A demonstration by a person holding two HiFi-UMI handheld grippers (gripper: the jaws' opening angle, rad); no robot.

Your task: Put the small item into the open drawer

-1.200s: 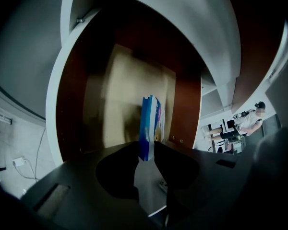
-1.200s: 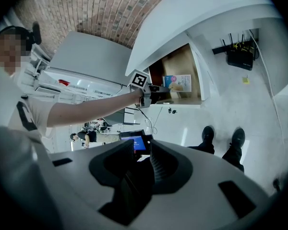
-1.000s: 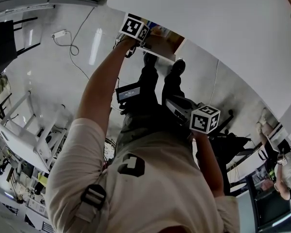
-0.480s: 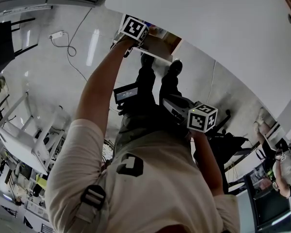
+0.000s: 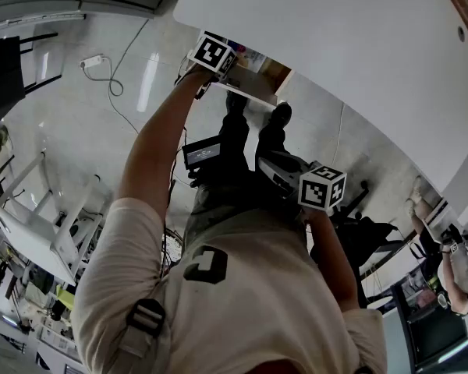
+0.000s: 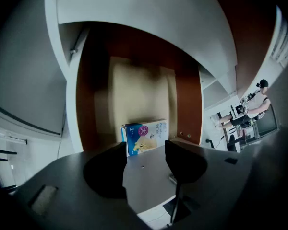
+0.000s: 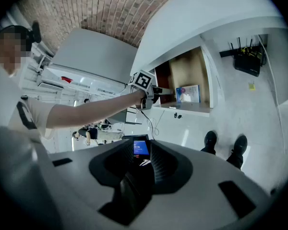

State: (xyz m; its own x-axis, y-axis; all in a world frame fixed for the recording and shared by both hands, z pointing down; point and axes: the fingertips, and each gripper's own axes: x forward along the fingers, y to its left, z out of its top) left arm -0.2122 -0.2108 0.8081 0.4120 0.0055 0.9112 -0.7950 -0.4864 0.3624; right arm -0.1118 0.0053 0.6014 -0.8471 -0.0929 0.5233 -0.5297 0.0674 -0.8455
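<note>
The open drawer (image 6: 139,95) has brown sides and a tan bottom. A small blue and white box (image 6: 145,135) stands on its floor near the front. My left gripper (image 6: 145,150) points into the drawer and its jaws are opening. The box sits just past the tips, and no pad touches it. In the head view the left gripper (image 5: 218,61) is at the drawer (image 5: 259,75) under the white top. My right gripper (image 5: 274,164) hangs by the person's waist. In its own view the right gripper (image 7: 143,159) shows a narrow gap with nothing in it, and the box (image 7: 188,94) is far off.
A small lit screen (image 5: 203,151) hangs at the person's waist. Two black shoes (image 5: 257,107) stand on the pale floor below the drawer. A cable and adapter (image 5: 93,59) lie on the floor at left, near a black chair (image 5: 4,68) and white racks (image 5: 31,216). Another person (image 5: 452,263) is at far right.
Little differs in the head view: the left gripper stays at the drawer's near edge and the right gripper stays by the waist. The whole view has shifted slightly.
</note>
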